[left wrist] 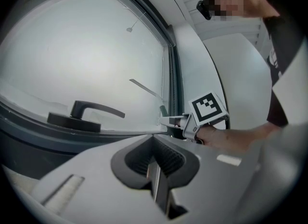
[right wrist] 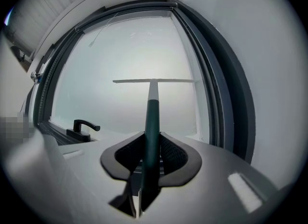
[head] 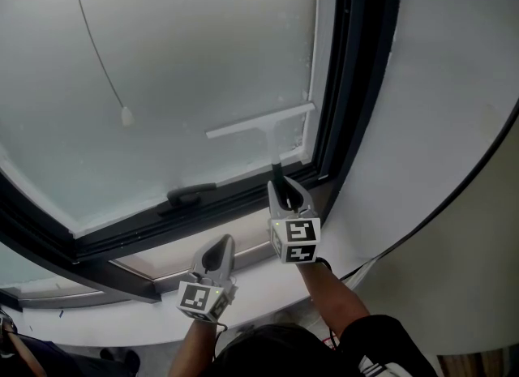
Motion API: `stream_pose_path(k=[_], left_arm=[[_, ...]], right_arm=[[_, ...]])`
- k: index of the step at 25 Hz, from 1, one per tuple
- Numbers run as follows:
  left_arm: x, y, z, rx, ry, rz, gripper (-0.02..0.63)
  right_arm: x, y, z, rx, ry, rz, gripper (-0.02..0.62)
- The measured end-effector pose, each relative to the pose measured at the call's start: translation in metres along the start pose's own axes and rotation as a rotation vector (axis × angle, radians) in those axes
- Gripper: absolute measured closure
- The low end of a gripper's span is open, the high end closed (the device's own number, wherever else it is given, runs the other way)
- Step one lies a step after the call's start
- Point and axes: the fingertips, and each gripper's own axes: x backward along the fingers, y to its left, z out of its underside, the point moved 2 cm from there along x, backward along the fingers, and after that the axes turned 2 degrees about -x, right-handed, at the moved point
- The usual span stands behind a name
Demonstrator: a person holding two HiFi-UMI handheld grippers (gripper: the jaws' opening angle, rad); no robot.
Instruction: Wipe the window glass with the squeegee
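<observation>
Squeegee (head: 266,134), white and T-shaped with a dark green handle, sits low on the frosted window glass (head: 178,67), down at the pane's five o'clock corner beside the dark curved window frame (head: 345,83). Your right gripper (head: 285,197) has its jaws pinched on that green handle, and the shaft runs straight out to twelve o'clock, with the blade (right wrist: 153,81) level across the top. The blade looks laid against the glass, though contact is hard to judge from these angles. Your left gripper (head: 217,252) hangs at eight o'clock of the right one, over the white sill (head: 268,290), jaws pressed together on nothing. At its eleven o'clock the black lever window handle (head: 190,195) sits on the lower frame. Up at the pane's ten o'clock, a thin cord with a small white pull (head: 126,114) hangs against the glass.
</observation>
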Motion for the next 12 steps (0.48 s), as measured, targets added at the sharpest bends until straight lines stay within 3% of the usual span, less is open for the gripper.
stream_pose_path(k=[12], left_arm=[[-0.005,0.0,0.016,0.025,0.024,0.007,0.607]], right_arm=[[0.008,-0.003,0.026,-0.013,0.057,0.014,0.5]])
